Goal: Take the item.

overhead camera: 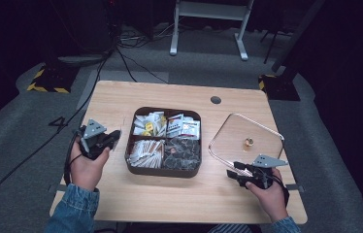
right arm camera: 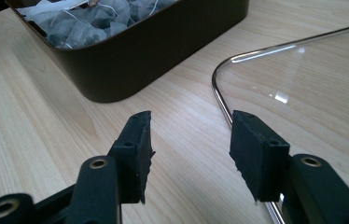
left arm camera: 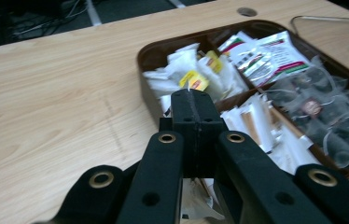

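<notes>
My left gripper (left arm camera: 195, 112) has its jaws closed on nothing, beside the box (overhead camera: 164, 171). My right gripper (right arm camera: 189, 140) has its jaws apart, empty, at the glass lid (right arm camera: 303, 79) edge on the bench (overhead camera: 170, 194).

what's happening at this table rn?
A person works two handheld grippers at a wooden table. A brown compartment box of tea bags and sachets sits open in the middle, its clear lid lying flat to the right. The left gripper is shut, beside the box's left edge. The right gripper is open, empty, at the lid's near rim.
</notes>
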